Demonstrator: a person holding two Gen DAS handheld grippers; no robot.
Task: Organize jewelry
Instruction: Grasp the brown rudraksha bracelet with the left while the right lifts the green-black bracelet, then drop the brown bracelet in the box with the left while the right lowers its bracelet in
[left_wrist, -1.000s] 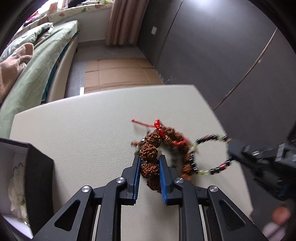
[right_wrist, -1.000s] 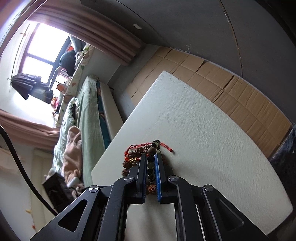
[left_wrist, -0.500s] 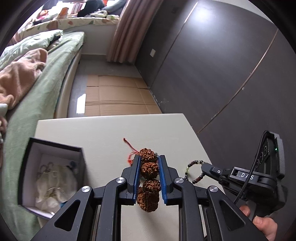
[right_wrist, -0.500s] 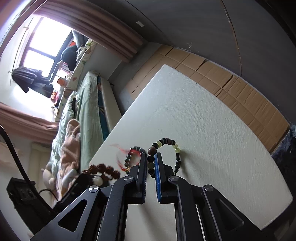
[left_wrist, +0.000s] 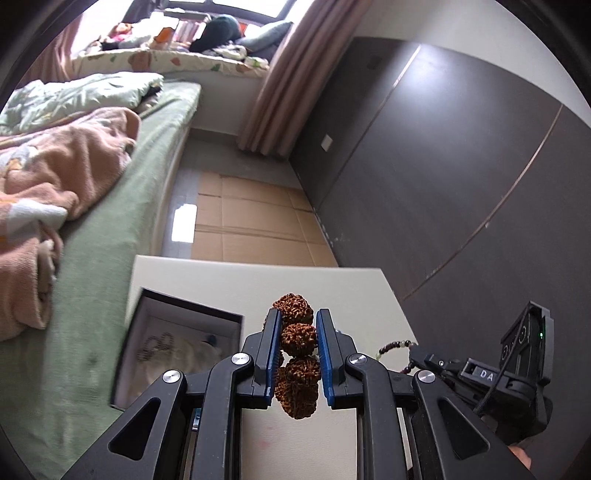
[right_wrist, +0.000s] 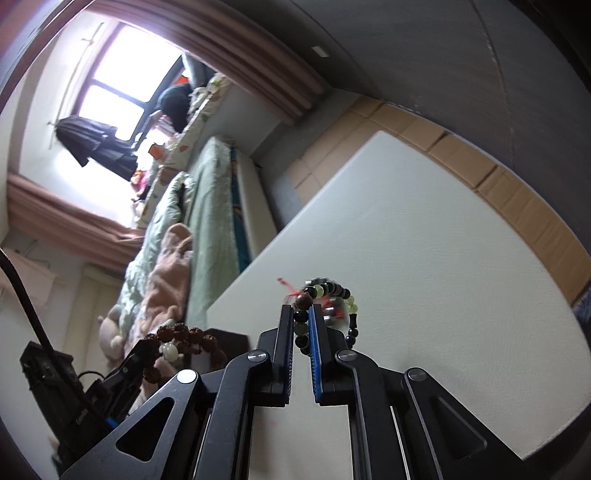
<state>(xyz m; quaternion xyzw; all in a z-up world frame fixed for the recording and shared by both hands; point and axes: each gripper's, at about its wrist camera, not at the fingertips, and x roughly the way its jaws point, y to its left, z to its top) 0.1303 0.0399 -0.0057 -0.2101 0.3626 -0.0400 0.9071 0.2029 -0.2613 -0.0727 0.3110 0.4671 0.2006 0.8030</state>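
My left gripper (left_wrist: 297, 334) is shut on a bracelet of large brown knobbly beads (left_wrist: 299, 339) and holds it in the air above the white table (left_wrist: 362, 295). The same bracelet shows in the right wrist view (right_wrist: 184, 336). My right gripper (right_wrist: 301, 325) is shut on a thin bracelet of dark and pale green beads (right_wrist: 332, 295), also lifted; it shows in the left wrist view (left_wrist: 393, 347). An open black box (left_wrist: 177, 343) with a white lining and some jewelry inside stands on the table, left of my left gripper.
A bed with green sheets (left_wrist: 122, 206) and a pink blanket (left_wrist: 55, 173) runs along the table's left side. A dark wardrobe wall (left_wrist: 443, 166) stands to the right. Cardboard sheets (left_wrist: 251, 225) cover the floor beyond the table.
Both grippers have lifted their bracelets off the table and pulled them apart. My left gripper has risen and moved toward the black box, which has come into fuller view.
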